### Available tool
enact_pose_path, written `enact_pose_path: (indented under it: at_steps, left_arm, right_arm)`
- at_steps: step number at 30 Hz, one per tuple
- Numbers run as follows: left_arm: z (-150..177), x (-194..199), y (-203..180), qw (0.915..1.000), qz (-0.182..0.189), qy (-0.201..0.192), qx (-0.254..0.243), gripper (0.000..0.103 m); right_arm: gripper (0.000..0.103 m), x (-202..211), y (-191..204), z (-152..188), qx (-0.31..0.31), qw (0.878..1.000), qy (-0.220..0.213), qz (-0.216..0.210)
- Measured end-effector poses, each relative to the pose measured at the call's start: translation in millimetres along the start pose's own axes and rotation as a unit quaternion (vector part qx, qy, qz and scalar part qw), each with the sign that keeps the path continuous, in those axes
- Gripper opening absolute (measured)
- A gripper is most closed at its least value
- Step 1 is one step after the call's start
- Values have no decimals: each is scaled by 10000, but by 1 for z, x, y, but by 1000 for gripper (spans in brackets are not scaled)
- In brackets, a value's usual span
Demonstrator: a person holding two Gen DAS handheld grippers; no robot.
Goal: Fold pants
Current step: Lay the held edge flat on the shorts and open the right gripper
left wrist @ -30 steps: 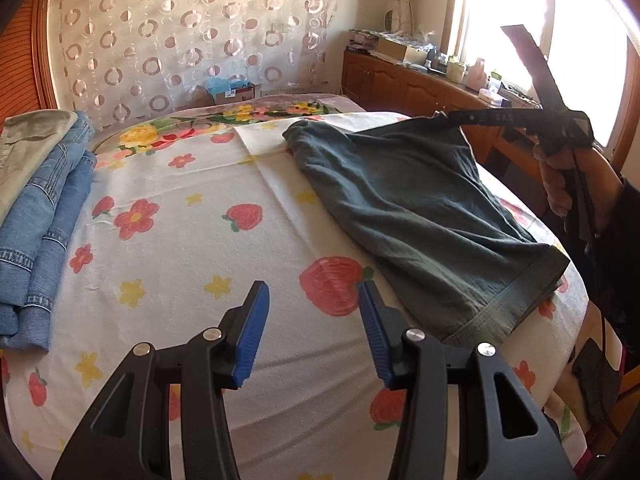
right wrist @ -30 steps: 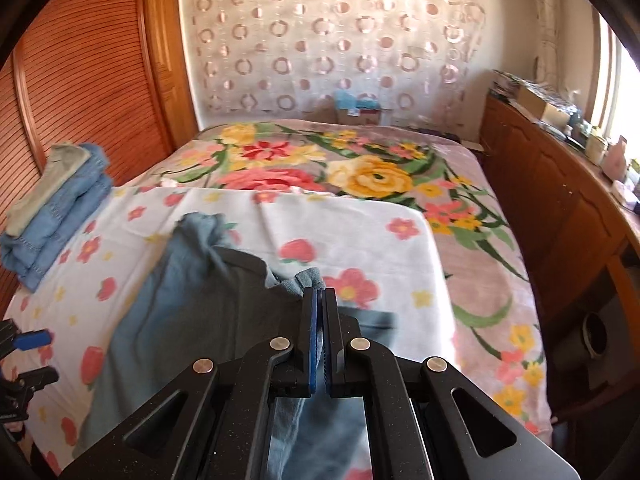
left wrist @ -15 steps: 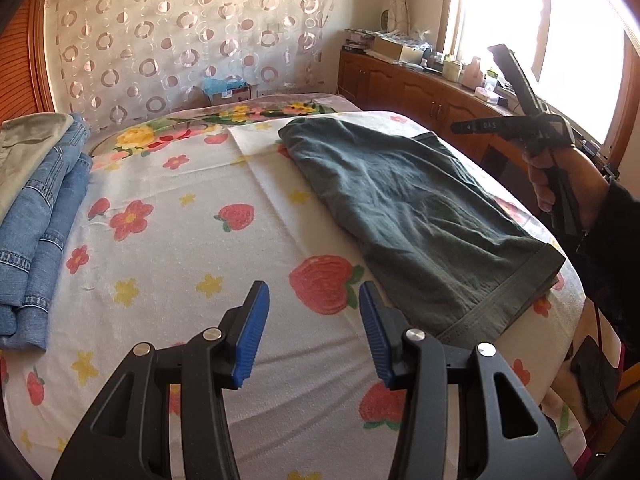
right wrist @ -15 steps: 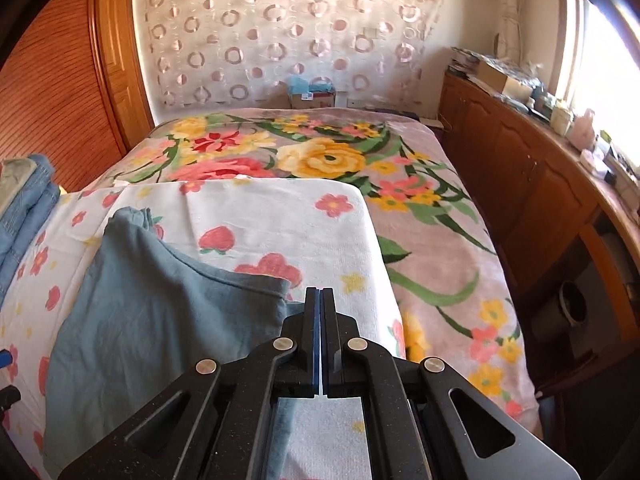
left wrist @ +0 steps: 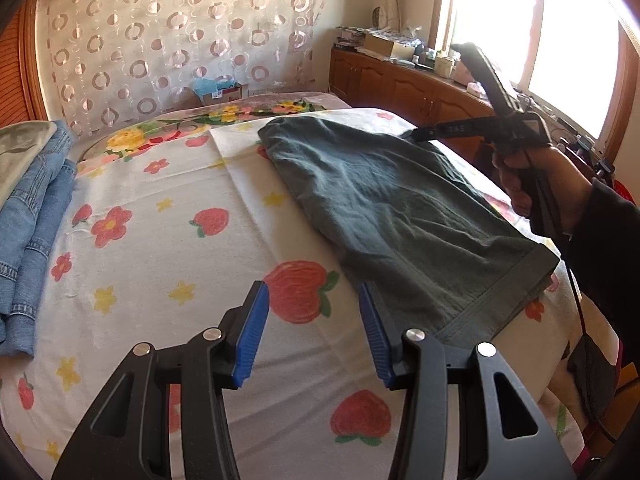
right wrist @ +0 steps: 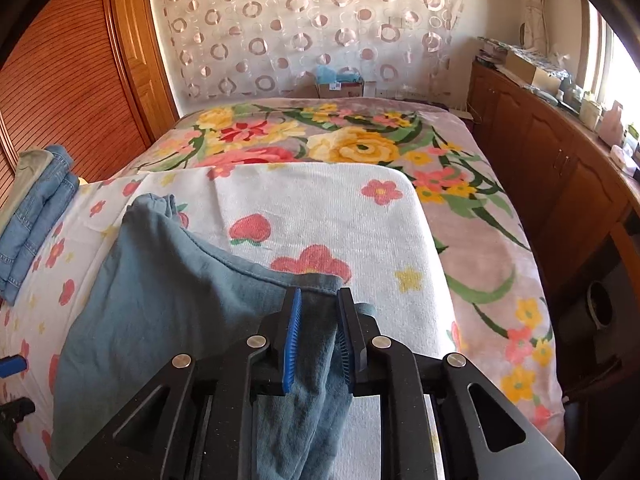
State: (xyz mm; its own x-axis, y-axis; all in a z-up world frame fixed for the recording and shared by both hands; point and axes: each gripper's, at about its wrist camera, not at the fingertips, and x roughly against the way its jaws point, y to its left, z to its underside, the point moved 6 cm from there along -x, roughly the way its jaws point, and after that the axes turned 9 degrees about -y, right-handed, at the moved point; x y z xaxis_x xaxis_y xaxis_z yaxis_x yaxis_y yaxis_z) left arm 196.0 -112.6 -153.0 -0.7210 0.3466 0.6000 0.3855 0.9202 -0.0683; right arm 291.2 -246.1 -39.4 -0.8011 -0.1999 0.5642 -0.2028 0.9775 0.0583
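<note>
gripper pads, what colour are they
Blue, ribbed pads; clearest in the left wrist view.

grey-green pants [left wrist: 400,216] flat on bed

One pair of dark green-grey pants [left wrist: 400,208] lies flat on one white towel [left wrist: 168,264] printed with strawberries and flowers. Two handheld grippers are in view: the left gripper [left wrist: 312,320] and the right gripper [right wrist: 318,336]. One stack of folded clothes [left wrist: 28,216] sits at the side, with two blue denim pieces and one pale grey piece on top.
</note>
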Motion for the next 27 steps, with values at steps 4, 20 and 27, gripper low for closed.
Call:
enact_pose_path:
  at_steps: [4, 20, 27]
  left_arm:
    - [3, -4, -9, 9999, 48, 52, -74, 48]
    - [4, -7, -12, 9999, 49, 121, -82, 48]
    - [4, -4, -13, 9999, 76, 98, -73, 48]
  right_arm:
    - [13, -8, -11, -9, 76, 9999, -20, -108]
    - [11, 0, -45, 6, -72, 9988, 12, 485]
    - [19, 49, -35, 15, -41, 9996, -187, 226]
